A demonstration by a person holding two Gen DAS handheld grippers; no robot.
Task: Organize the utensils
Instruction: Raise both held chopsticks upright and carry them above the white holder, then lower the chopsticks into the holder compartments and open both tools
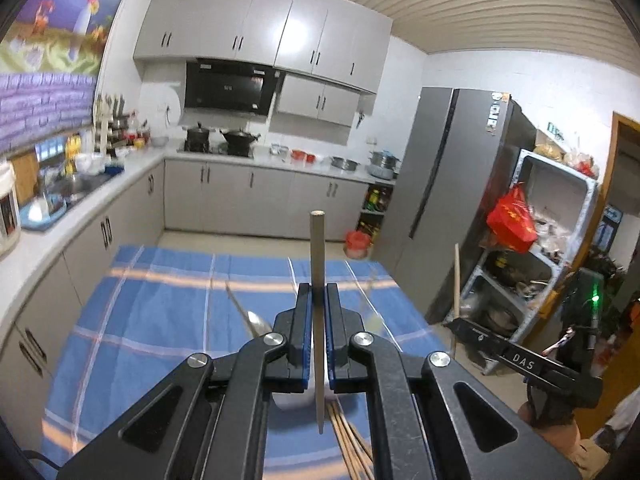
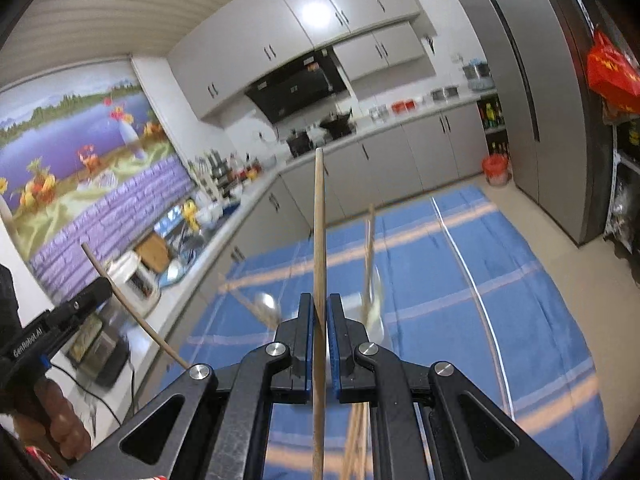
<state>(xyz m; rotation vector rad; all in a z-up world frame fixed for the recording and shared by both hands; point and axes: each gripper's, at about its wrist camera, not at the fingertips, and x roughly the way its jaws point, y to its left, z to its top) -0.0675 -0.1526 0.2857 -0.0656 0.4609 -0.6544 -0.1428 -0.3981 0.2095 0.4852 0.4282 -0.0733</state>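
My left gripper (image 1: 319, 294) is shut on a grey-brown chopstick (image 1: 317, 256) that stands upright between its blue pads, above the blue plaid tablecloth (image 1: 152, 312). My right gripper (image 2: 319, 304) is shut on a light wooden chopstick (image 2: 319, 220), also upright. Each gripper shows in the other's view: the right one at the right of the left wrist view (image 1: 520, 360), the left one at the left of the right wrist view (image 2: 60, 320). A metal spoon (image 1: 256, 322) and a second spoon (image 2: 374, 304) lie on the cloth ahead. Several wooden chopsticks (image 1: 352, 444) lie under the grippers beside a white holder (image 1: 292, 400).
The table stands in a kitchen. A grey counter with a sink (image 1: 76, 188) and an appliance (image 2: 132, 280) runs along the left. A grey fridge (image 1: 452, 184) and a cluttered metal shelf (image 1: 536, 248) stand to the right. A red bucket (image 1: 358, 242) sits on the floor beyond the table.
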